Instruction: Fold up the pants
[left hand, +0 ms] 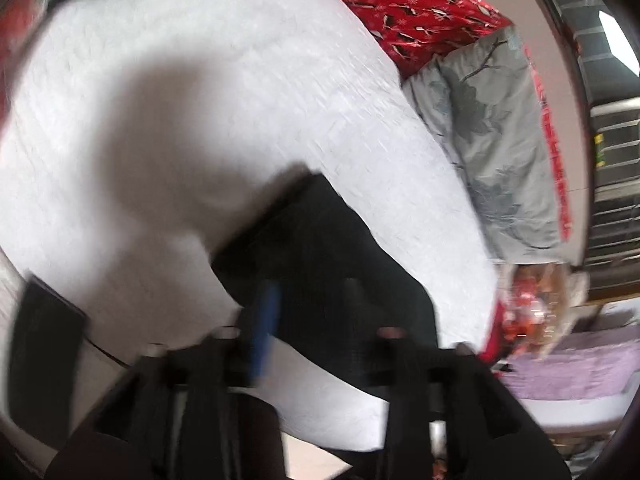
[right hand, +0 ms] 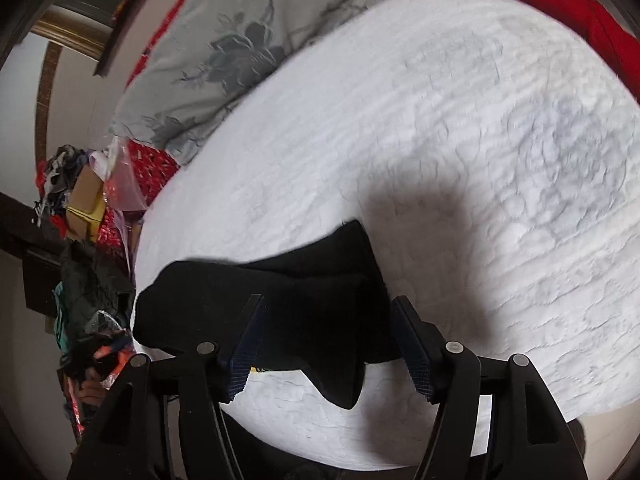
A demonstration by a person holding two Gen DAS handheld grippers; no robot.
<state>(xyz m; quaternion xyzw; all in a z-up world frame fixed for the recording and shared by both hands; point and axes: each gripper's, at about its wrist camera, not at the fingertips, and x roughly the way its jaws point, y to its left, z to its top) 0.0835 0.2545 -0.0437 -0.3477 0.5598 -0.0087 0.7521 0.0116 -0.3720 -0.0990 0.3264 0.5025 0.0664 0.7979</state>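
Black pants (right hand: 288,300) lie bunched on a white quilted bed cover (right hand: 460,140). My right gripper (right hand: 326,312) is open, its blue-padded fingers (right hand: 246,344) on either side of the bundle, just above it, nothing between them pinched. In the blurred left wrist view the pants (left hand: 320,248) lie in front of my left gripper (left hand: 312,296). Its fingers stand apart, one with a blue pad (left hand: 266,328), over the dark cloth. Whether they touch the cloth is unclear.
A grey flowered pillow (right hand: 240,48) and red patterned bedding (left hand: 420,0) lie at the head of the bed. Clutter and boxes (right hand: 84,200) stand beside the bed. A purple cloth (left hand: 580,368) lies off the bed edge.
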